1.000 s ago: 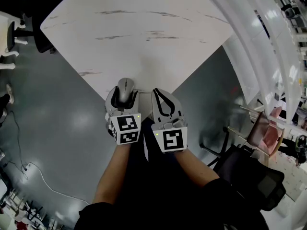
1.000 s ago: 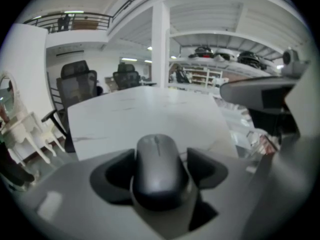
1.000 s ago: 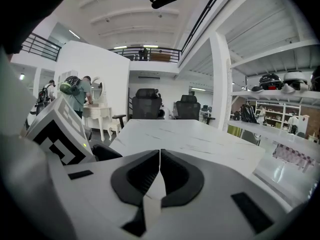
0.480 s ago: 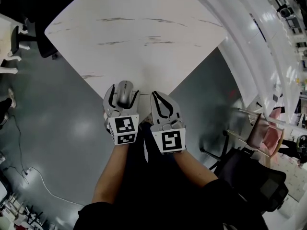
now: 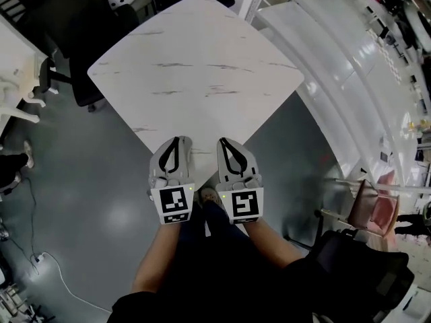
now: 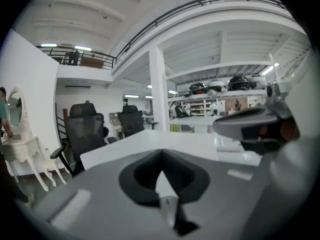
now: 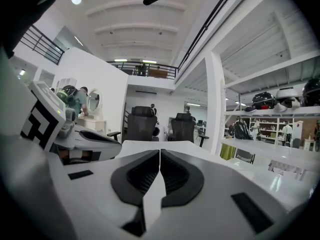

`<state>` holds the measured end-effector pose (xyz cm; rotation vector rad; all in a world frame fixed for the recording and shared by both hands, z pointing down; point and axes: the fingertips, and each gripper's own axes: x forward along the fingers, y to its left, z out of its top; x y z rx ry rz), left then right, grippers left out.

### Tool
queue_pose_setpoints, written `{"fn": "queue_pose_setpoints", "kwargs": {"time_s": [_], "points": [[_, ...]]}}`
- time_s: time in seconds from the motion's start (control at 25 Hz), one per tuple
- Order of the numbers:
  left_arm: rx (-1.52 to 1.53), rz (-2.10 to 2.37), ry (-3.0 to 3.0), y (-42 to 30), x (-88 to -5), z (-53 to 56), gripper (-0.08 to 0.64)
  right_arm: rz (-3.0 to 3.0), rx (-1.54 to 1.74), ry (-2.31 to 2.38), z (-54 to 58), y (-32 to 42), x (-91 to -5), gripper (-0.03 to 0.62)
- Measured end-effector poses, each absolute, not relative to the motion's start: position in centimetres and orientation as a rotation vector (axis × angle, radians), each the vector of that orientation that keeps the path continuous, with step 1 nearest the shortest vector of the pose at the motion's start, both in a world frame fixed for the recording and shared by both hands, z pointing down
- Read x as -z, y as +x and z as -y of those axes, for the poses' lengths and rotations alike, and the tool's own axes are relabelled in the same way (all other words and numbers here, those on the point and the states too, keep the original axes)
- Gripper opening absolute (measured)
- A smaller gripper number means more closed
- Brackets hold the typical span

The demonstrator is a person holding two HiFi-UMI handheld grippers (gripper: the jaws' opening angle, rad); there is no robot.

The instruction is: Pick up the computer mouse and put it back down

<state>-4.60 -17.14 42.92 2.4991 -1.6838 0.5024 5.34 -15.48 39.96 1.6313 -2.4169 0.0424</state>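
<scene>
Over the near corner of the table, head view: left gripper and right gripper hang side by side, close but apart, both pointing away from me. Both pairs of jaws look pressed together. No computer mouse shows anywhere on the marbled top. My guess is that it lies on that corner under the left gripper's body, where this camera is blocked, but I cannot confirm it.

Left gripper view: the jaws have just closed. The pads meet in a seam with nothing between them. Beyond the tips there is a strip of white tabletop, then office chairs. The right gripper's flank shows at the right edge. No mouse.

Right gripper view: jaws together, empty. Left gripper alongside at the left edge, table beyond, no mouse here either.

Read: nothing is held, so the mouse looks set down, and the task may be finished.

Risks from here. The mouse, if it is where I think, sits close to the table's point with floor on both sides, so a blind descent could nudge it over the edge. Going down with jaws shut would land the tips on top of it instead of astride — spread first. Two grippers this near each other could clash if either swings sideways.
</scene>
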Motion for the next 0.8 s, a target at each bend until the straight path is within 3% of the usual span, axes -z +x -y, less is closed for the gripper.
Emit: {"fn": "queue_pose_setpoints", "kwargs": {"time_s": [0.48, 0.8], "points": [[-0.219, 1.754, 2.580, -5.4, -29.7, 14.6, 0.007, 2.474, 0.116, 1.741, 14.0, 7.9, -29.0, 0.020], [-0.167, 1.755, 2.612, -4.6, -26.9, 12.6, 0.007, 2.513, 0.098, 1.740, 12.4, 8.5, -27.1, 0.018]]}}
